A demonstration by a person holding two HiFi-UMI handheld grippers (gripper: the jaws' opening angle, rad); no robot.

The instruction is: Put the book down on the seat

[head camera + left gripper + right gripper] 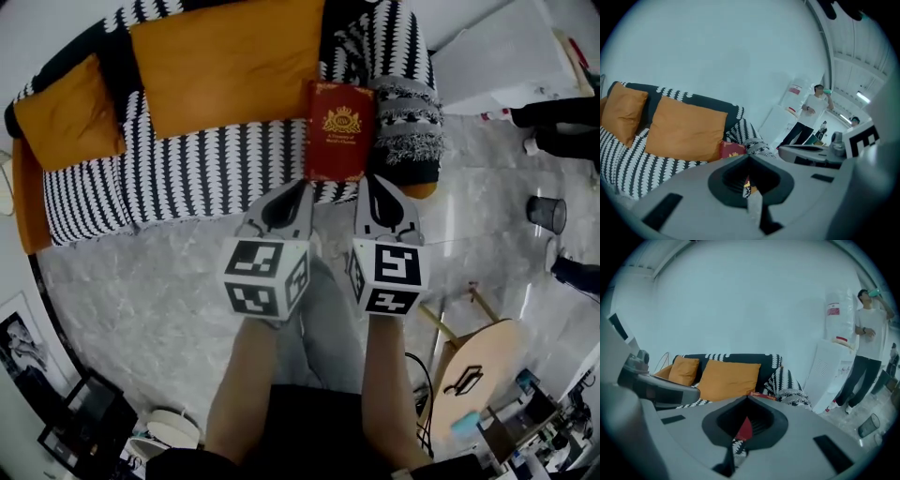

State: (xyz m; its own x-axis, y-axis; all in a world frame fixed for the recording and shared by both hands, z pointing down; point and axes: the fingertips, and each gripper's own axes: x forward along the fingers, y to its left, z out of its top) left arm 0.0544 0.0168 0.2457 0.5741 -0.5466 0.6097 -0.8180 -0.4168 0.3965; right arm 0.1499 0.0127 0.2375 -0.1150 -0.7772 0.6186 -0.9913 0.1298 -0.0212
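Note:
A red book (338, 131) with a gold crest lies flat, cover up, on the black-and-white patterned sofa seat (187, 178), near its right end. My left gripper (298, 187) and right gripper (370, 180) hang side by side in front of the sofa, tips just short of the book's near edge and not touching it. Both are shut with nothing between the jaws. In the left gripper view the book (731, 150) shows just over the closed left gripper (749, 157). Past the closed right gripper (748, 398), the right gripper view catches only a red sliver of the book (761, 396).
Two orange cushions (225, 61) (66, 112) lean on the sofa back. A grey fringed pillow (408, 117) sits right of the book. A white cabinet (506, 56), a dark bin (547, 213) and a wooden stool (473, 375) stand to the right. A person (867, 348) stands near the cabinet.

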